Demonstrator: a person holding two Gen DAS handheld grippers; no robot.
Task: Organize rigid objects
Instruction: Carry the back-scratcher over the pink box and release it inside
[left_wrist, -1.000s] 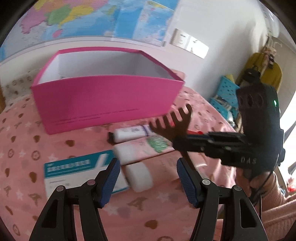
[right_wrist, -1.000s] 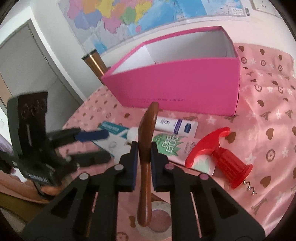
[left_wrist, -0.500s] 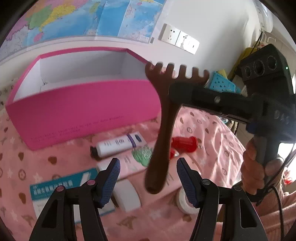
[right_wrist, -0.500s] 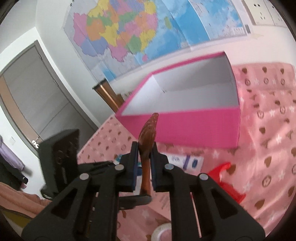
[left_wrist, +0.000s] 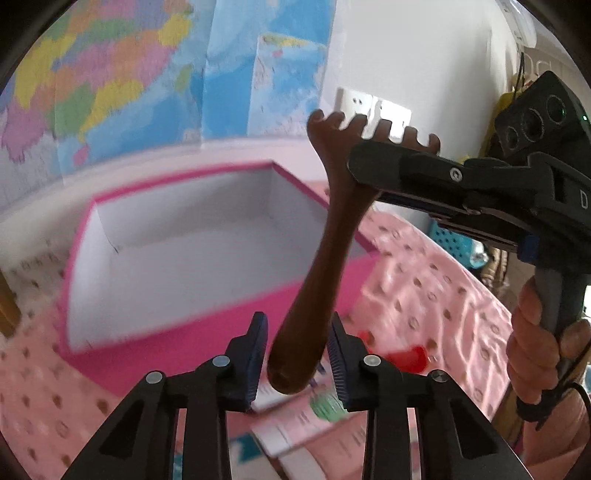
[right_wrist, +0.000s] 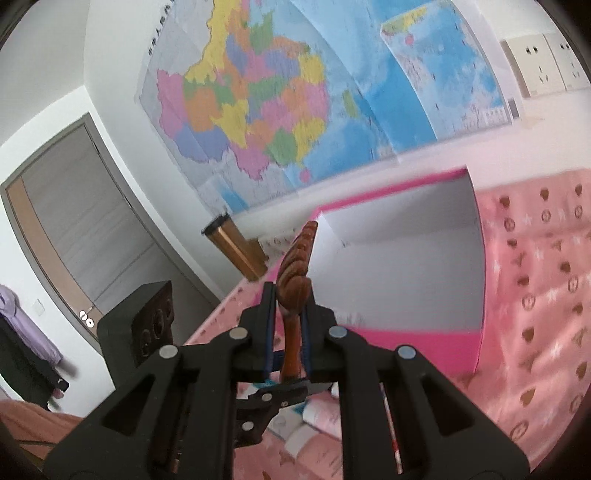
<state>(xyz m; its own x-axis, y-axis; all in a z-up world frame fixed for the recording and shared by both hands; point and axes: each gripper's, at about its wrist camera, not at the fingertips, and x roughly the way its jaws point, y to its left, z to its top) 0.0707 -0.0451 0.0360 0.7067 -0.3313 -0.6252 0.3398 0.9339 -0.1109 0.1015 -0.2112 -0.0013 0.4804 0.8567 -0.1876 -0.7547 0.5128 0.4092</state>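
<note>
My right gripper (right_wrist: 289, 325) is shut on a brown wooden comb-shaped scratcher (right_wrist: 295, 266), held in the air in front of the open pink box (right_wrist: 476, 295). In the left wrist view the scratcher (left_wrist: 325, 258) hangs from the right gripper (left_wrist: 373, 166), toothed end up. Its rounded handle end sits between the fingers of my left gripper (left_wrist: 297, 354), which is open around it. The pink box (left_wrist: 155, 317) with its white inside lies behind, on the pink cloth.
A red corkscrew (left_wrist: 406, 356), tubes and small boxes (left_wrist: 317, 421) lie on the pink patterned cloth (left_wrist: 424, 280) below the grippers. A wall map (right_wrist: 277, 103) and sockets (right_wrist: 535, 66) are behind. A brown post (right_wrist: 236, 247) stands left of the box.
The right gripper has lifted the scratcher up from the cloth. The left gripper has risen and moved in, so the handle end now lies between its open fingers.
</note>
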